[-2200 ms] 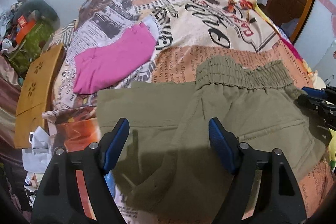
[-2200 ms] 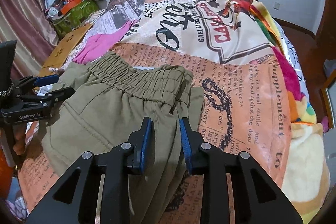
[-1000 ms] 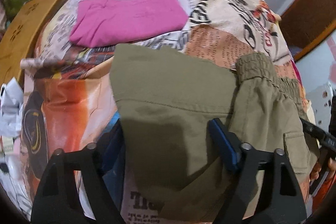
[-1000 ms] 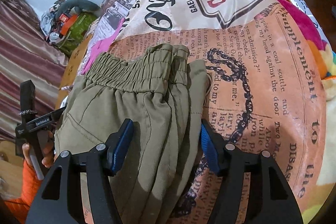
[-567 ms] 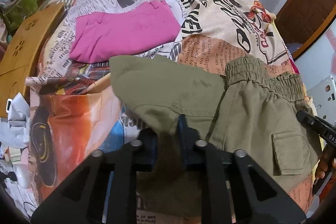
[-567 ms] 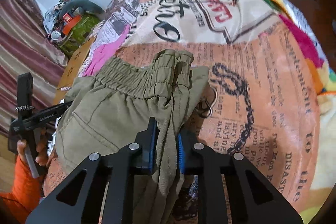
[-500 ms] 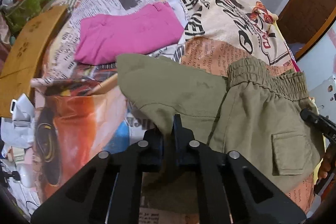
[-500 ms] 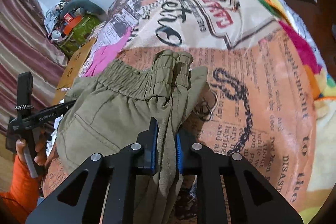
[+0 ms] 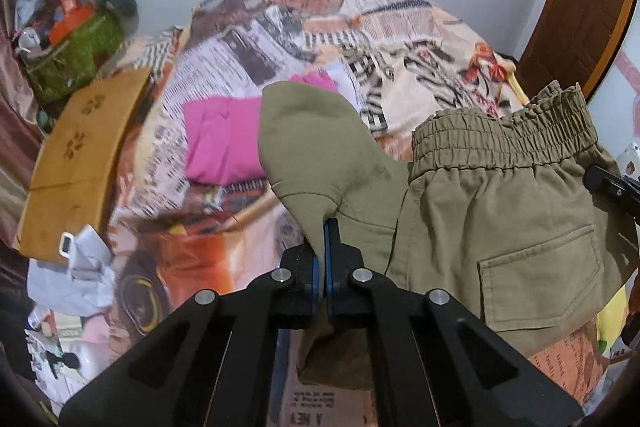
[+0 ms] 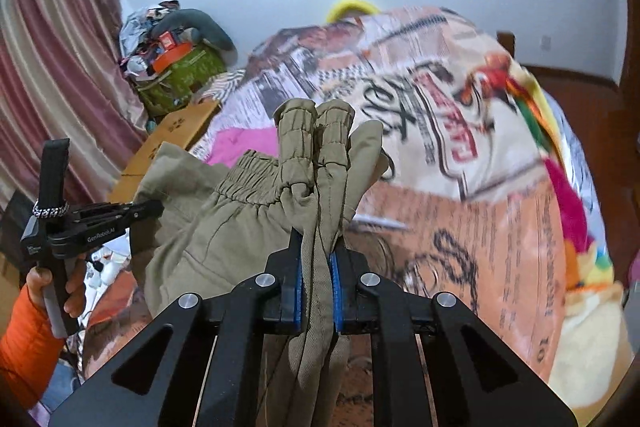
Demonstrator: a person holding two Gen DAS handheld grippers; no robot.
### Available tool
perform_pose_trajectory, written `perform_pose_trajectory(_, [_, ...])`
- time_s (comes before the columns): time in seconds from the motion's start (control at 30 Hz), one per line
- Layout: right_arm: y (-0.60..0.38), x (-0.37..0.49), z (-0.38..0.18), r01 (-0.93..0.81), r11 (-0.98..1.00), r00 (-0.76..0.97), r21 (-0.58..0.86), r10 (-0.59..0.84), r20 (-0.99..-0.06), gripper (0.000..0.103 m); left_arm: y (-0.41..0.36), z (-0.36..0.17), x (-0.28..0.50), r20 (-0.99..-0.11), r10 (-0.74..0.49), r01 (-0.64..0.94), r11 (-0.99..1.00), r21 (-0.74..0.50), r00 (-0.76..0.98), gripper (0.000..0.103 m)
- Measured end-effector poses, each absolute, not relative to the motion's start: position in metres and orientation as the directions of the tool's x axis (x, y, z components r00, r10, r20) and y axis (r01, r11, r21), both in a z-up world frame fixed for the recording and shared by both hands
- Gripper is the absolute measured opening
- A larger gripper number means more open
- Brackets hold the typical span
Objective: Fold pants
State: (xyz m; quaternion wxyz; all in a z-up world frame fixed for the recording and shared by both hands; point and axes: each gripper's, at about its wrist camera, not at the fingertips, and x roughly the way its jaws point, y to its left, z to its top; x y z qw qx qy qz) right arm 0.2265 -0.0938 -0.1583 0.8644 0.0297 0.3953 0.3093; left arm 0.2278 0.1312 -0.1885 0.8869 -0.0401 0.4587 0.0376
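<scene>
I hold the olive pants (image 9: 500, 227) in both grippers, raised above the bed (image 10: 500, 227) near its front edge. My left gripper (image 9: 324, 227) is closed tight on a thin fold of the cloth, at the side of a leg; the fabric stands up from the jaws like a rounded flap and hides part of the pink garment (image 9: 220, 139) that lies behind it, toward the left edge of the bed. My right gripper (image 10: 316, 247) is clamped on a thick bunch of layers just under the elastic waistband (image 10: 316, 131), which rises folded in two above the jaws. Below the jaws the cloth hangs down and is cut off by the bottom of the picture, so I cannot see where the legs end.

In the right wrist view my left hand (image 10: 60, 287) with an orange sleeve (image 10: 24, 339) shows at the left side, but the pants cover the tip of the tool there. The printed bedcover (image 9: 400, 39) is blurred, and its text is hard to read. The pile of things (image 10: 176, 67) beside the far left corner of the bed is too mixed to tell apart.
</scene>
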Motion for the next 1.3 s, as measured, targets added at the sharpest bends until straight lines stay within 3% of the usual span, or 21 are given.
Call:
perform_pose_trajectory(0.33, [-0.048,0.266,-0.122,-0.555,0.793,0.54,0.25,0.572,-0.617,0.009,0.164,-0.144,0.246,-0.744,0.089,-0.136,0.991,-0.002,0.662,0.002])
perform_pose_trajectory(0.67, [0.007,0.309,-0.115,-0.585,0.77,0.545,0.254,0.606,-0.58,0.009,0.219,-0.143,0.282,-0.702,0.185,-0.232,0.972,0.029,0.687,0.002])
perform_pose_trajectory(1.03, [0.081,0.359,-0.154,-0.624,0.75,0.514,0.22,0.606,-0.607,0.009,0.287,-0.192,0.342,-0.733,0.251,-0.31,0.949,0.057,0.632,0.002])
perform_pose_trajectory(1.3, [0.098,0.39,-0.194,-0.6,0.766,0.498,0.23,0.582,-0.643,0.009,0.315,-0.251,0.38,-0.791,0.187,-0.329,0.944,-0.019,0.582,0.003])
